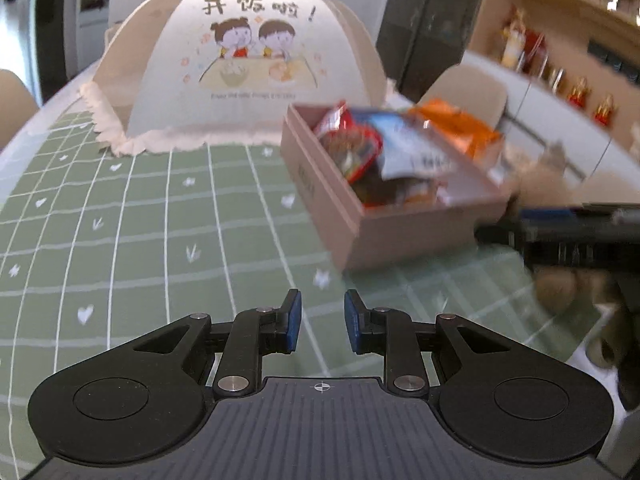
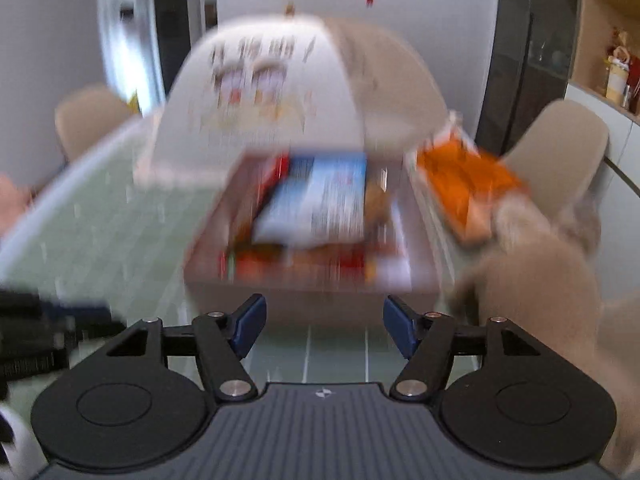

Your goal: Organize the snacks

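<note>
- The cardboard box (image 1: 376, 216) of snacks stood on the bench (image 1: 160, 240), ahead and to the right of the left gripper (image 1: 322, 322), and straight ahead of the right gripper (image 2: 324, 328), close beyond its tips.
- The right gripper seemed the nearer of the two, and it faced the box's short near wall square on; the left saw the box cornerwise.
- The box's long axis ran away from the right gripper toward the dome food cover (image 1: 240, 68) behind it.
- Inside, a blue-and-white packet (image 2: 316, 200) lay on top, its length roughly along the box, over red wrappers (image 1: 352, 148).
- An orange packet (image 2: 464, 188) stuck out at the box's right side, tilted; the right view was badly smeared, so whether it rested on the rim or beyond it was hard to say.
- Left jaws stood narrowly apart and held nothing; right jaws stood wide and empty.
- Judged from this, the orange packet looked like the next thing to settle, and the right side was better placed for it.
</note>
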Available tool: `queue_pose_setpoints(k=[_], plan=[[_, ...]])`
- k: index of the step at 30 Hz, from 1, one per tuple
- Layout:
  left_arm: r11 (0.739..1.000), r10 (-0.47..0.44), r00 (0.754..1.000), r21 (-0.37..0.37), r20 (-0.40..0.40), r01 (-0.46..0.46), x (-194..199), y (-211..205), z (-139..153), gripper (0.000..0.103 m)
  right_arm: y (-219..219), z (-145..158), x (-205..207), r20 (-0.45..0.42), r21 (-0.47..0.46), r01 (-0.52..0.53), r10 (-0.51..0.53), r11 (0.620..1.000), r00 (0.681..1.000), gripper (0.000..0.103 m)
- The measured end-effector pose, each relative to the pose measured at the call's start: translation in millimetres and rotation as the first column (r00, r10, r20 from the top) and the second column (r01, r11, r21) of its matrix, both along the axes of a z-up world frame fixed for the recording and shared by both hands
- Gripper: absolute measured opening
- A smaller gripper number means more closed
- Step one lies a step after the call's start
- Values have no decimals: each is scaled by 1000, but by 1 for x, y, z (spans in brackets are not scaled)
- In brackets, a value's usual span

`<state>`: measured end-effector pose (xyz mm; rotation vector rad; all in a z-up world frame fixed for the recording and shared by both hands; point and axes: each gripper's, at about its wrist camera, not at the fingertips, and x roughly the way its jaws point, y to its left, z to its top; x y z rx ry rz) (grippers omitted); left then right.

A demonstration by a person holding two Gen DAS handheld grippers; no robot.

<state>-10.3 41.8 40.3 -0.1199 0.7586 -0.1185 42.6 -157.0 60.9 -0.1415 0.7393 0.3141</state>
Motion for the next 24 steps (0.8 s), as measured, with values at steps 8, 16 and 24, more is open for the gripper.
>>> queue_pose_setpoints(k=[8,16,24], plan=[[998,56,998,29,18,-57,-18,-24,-39,28,3,-56,-21,-95,-27,80,-83,996,992,71],[997,70,991,33,116,-74,-17,-39,-47,29,-7,-72,-14,-56,13,158,-157,987,986,103],[985,57,990,156,127,-76,-13,-60,-48,29,-10,-78,-17,18,32,141,-142,989,990,103]])
